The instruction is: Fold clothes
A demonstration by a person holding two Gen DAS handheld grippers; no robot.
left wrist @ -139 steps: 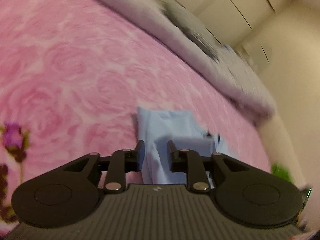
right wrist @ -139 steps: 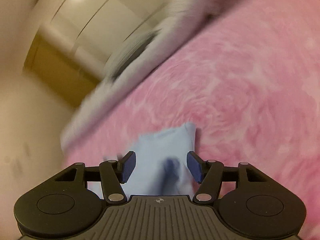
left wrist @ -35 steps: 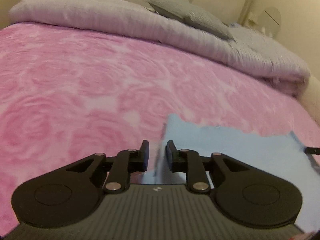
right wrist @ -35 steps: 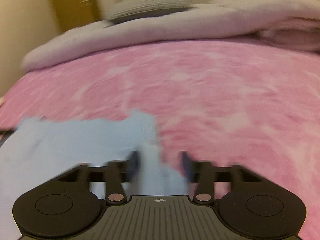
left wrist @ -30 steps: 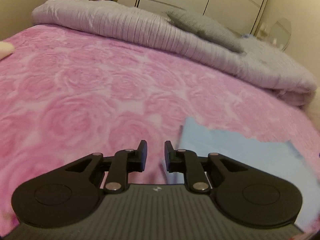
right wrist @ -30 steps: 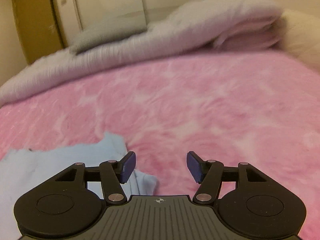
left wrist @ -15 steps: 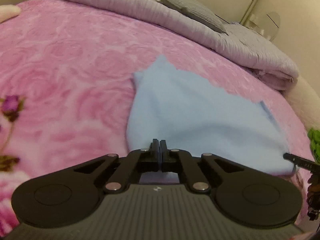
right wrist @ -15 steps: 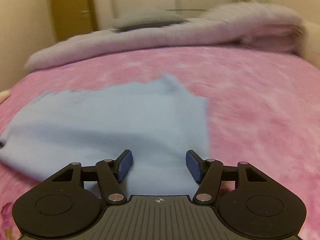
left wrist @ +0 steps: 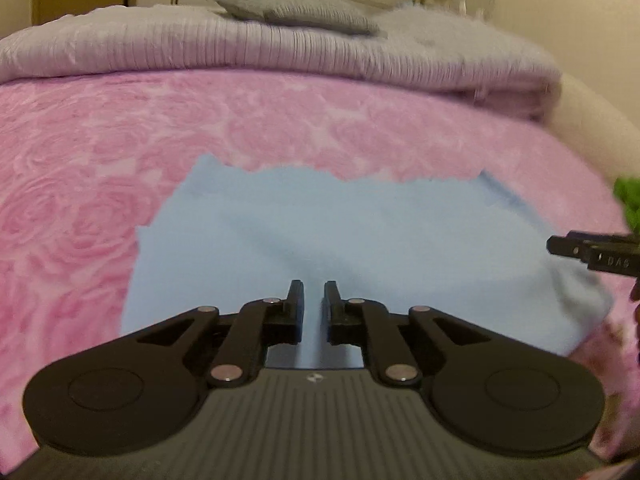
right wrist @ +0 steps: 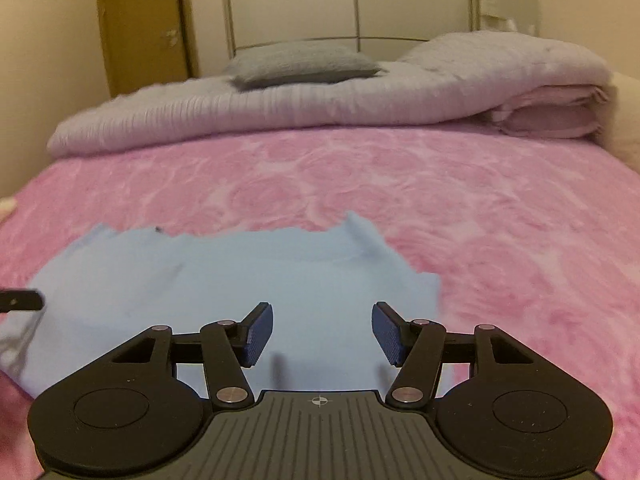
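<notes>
The light blue garment [left wrist: 360,232] is lying spread out on the pink rose-patterned bedspread [left wrist: 100,152], filling the middle of both wrist views, its far edge ragged against the pink. No box, basket or drawer is showing in either view; the bed itself is carrying everything.

The left gripper [left wrist: 313,304] is hovering low in the centre of its frame, over the near part of the cloth. Its jaws have just been opening: a narrow slit is showing between them, blue fabric is visible through the gap, and nothing is pinched there. The right gripper [right wrist: 322,332] is sitting at the bottom centre of its own view with its blue pads [right wrist: 259,334] standing wide apart, holding nothing, the garment lying flat beneath and beyond them.

Across the top of both frames a grey-lilac ribbed duvet [right wrist: 320,108] is lying bunched up along the far side of the bed, with a grey pillow [right wrist: 304,64] resting on it. Behind that, pale wardrobe doors [right wrist: 352,0] are standing, and a brown door [right wrist: 140,28] at upper left.

At the right edge of the left view, a dark fingertip of the other gripper is poking in over the cloth's corner, cut off by the frame. A green patch [left wrist: 630,200] above it is too blurred to identify. The garment's near edge is hiding under the gripper bodies, so what kind of clothing this is, I cannot say.
</notes>
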